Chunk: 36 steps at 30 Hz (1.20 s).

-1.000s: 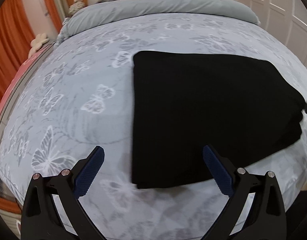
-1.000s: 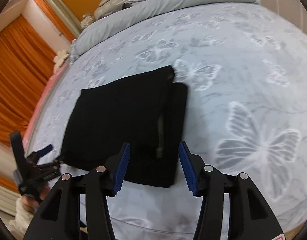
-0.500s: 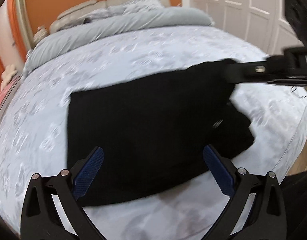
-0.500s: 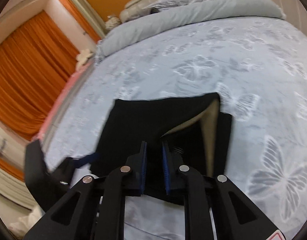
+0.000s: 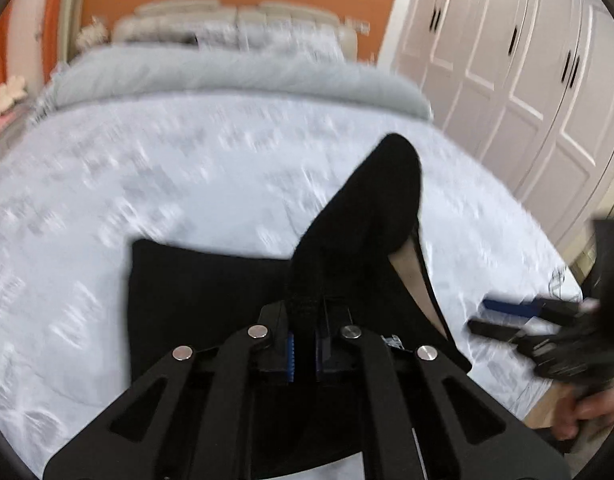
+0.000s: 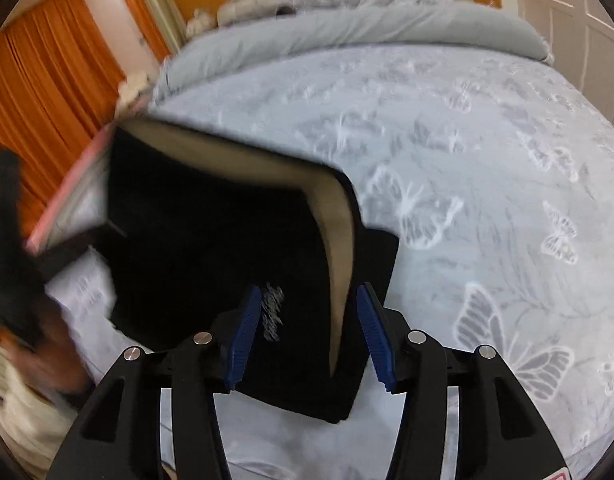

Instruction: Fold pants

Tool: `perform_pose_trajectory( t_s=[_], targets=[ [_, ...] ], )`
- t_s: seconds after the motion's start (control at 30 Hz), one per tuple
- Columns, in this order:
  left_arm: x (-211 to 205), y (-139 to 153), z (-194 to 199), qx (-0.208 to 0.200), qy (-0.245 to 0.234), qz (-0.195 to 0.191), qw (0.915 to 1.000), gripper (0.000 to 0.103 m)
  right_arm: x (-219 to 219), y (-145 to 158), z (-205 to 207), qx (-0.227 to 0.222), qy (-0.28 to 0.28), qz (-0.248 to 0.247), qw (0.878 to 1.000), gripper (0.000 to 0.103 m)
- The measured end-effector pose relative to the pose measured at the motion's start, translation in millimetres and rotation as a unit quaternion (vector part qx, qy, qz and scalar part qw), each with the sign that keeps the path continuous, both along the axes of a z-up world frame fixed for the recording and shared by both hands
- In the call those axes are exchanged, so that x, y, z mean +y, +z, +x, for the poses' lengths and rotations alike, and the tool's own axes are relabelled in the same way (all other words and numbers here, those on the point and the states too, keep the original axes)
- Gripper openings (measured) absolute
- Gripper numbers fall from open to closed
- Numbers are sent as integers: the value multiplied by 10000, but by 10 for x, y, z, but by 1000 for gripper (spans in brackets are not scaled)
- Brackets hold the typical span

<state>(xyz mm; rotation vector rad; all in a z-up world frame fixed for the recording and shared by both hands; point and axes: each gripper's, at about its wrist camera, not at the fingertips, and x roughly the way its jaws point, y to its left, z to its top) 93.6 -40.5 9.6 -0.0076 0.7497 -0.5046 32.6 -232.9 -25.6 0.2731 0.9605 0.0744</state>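
The black pants [image 5: 211,300] lie folded on the bed's butterfly sheet [image 5: 107,184]. My left gripper [image 5: 305,354] is shut on an edge of the pants and lifts it, so a flap [image 5: 371,200] stands up with the tan lining showing. In the right wrist view the raised black layer [image 6: 211,224] shows its tan underside [image 6: 339,240]. My right gripper [image 6: 311,336] is open, its blue pads on either side of the pants' near edge, and it also shows in the left wrist view [image 5: 523,316] at the right.
A grey duvet [image 6: 347,32] and pillows lie at the head of the bed. White wardrobe doors [image 5: 527,60] stand to the right, orange curtains [image 6: 39,92] to the left. The bed's edge is close in front.
My left gripper went from open to shut on the pants' edge and lifted it. My right gripper, shut on the pants half a second ago, has opened. Both views swung.
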Motion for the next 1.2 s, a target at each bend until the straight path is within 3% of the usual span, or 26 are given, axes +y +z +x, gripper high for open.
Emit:
perform_pose_trajectory(
  t_s=[0.07, 0.2, 0.27, 0.33, 0.43, 0.5, 0.57, 0.6, 0.63, 0.7, 0.73, 0.77, 0.8, 0.87, 0.97, 1.03, 1.13, 1.2],
  targets=[
    [130, 90, -25, -139, 100, -43, 9998, 5, 71, -120, 87, 160, 104, -113, 9998, 50],
    [229, 7, 10, 43, 288, -156, 9995, 5, 237, -378, 318, 494, 189, -471, 9975, 50],
    [223, -26, 10, 82, 251, -94, 9996, 5, 297, -435, 368, 553, 189, -571, 9967, 24],
    [175, -31, -43, 87, 118, -109, 9998, 5, 317, -297, 296, 374, 189, -345, 9985, 24],
    [61, -65, -151, 88, -156, -121, 9998, 7, 286, 93, 88, -248, 215, -172, 9993, 23],
    [-78, -141, -213, 115, -388, -12, 9992, 11, 159, 49, 62, -208, 148, -146, 9996, 24],
    [-308, -327, -270, 211, -626, 348, 9972, 27, -11, -392, 202, 656, -52, -220, 9976, 39],
    [-447, -475, -311, 261, -723, 623, 9951, 34, -78, -551, 230, 907, -153, 4, 9958, 43],
    [-525, -564, -340, 296, -785, 778, 9934, 50, -114, -552, 204, 819, -253, 182, 9962, 45],
    [-684, -729, -454, 304, -914, 1135, 9889, 56, -102, -403, 130, 604, -217, 110, 9979, 48],
    [-724, -758, -510, 270, -970, 1210, 9875, 63, -113, -318, 66, 449, -213, 60, 9987, 58],
    [-746, -763, -557, 202, -1009, 1253, 9868, 82, -139, -278, 26, 379, -237, 43, 9990, 62],
    [-775, -755, -618, 62, -1050, 1287, 9861, 93, -155, -275, 13, 402, -282, 7, 9988, 63],
    [-840, -739, -735, -341, -1097, 1444, 9828, 96, -170, -330, 40, 540, -338, 58, 9980, 63],
    [-977, -836, -818, -574, -1202, 1791, 9748, 96, -47, -509, 182, 863, -28, 236, 9960, 49],
    [-1025, -899, -809, -530, -1217, 1845, 9738, 96, 37, -525, 255, 895, 8, 10, 9960, 29],
    [-1099, -949, -796, -544, -1295, 1772, 9741, 96, 20, -295, 232, 621, 2, 287, 9977, 15],
    [-1117, -920, -802, -671, -1279, 1744, 9740, 96, -28, -116, 230, 391, 22, 664, 9970, 13]
  ],
)
